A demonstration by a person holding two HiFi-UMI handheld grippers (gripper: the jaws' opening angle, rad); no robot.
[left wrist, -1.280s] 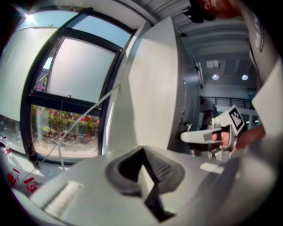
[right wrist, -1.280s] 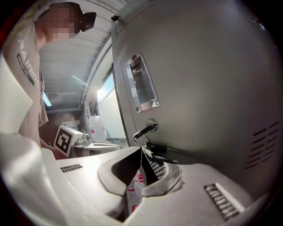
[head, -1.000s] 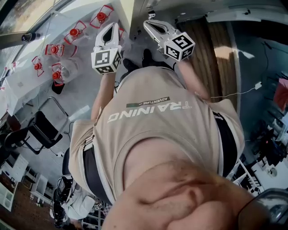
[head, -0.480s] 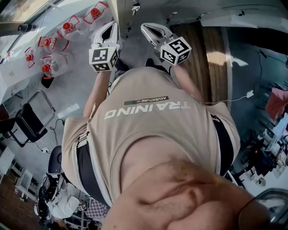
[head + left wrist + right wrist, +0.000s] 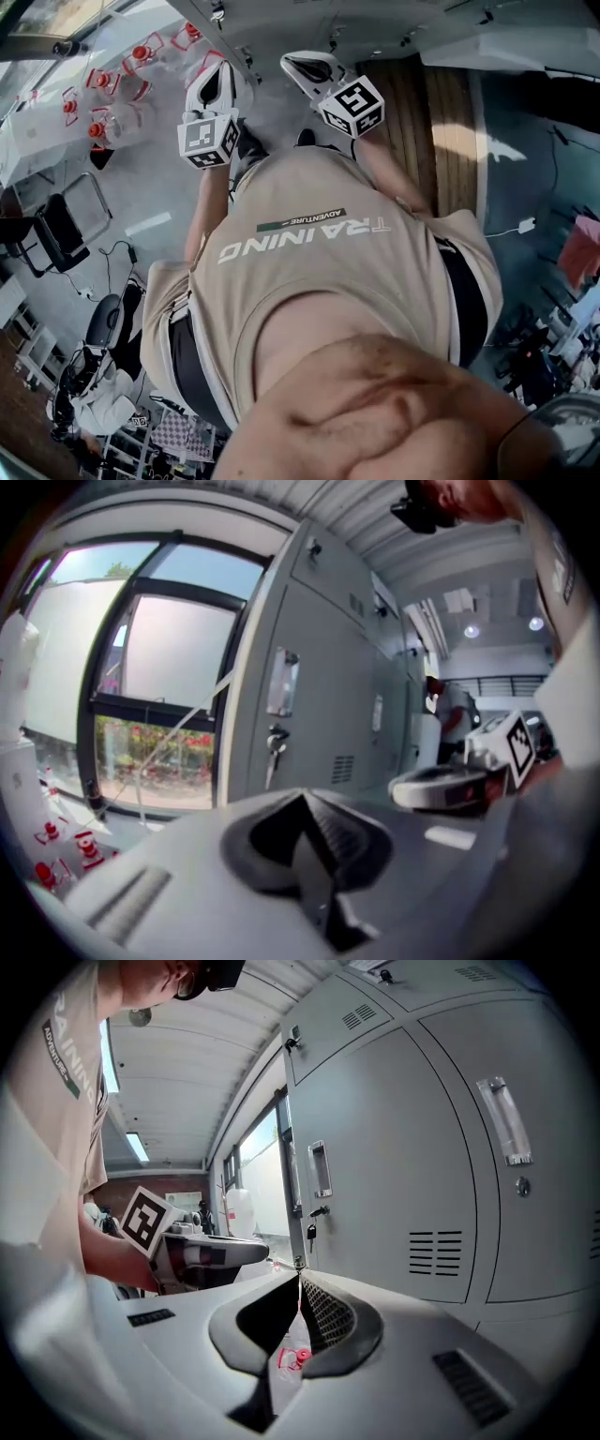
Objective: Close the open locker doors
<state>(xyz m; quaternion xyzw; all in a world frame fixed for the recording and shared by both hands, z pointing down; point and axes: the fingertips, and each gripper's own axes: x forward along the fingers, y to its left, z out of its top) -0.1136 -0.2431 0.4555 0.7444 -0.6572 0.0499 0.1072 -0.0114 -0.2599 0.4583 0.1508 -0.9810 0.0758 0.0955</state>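
The person stands facing the grey lockers (image 5: 394, 1166) just ahead, with the left hand-held gripper (image 5: 302, 797) and right hand-held gripper (image 5: 300, 1281) held up toward the doors, jaws pinched together on nothing, likely to serve as blunt pushers.

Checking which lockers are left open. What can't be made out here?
- Head view: lockers, fronts cut off by the top edge; the torso fills the frame.
- Left gripper view: far doors, foreshortened and too small.
- Right gripper view: lower lockers, mostly behind the right claw.
- Key tag: too small.
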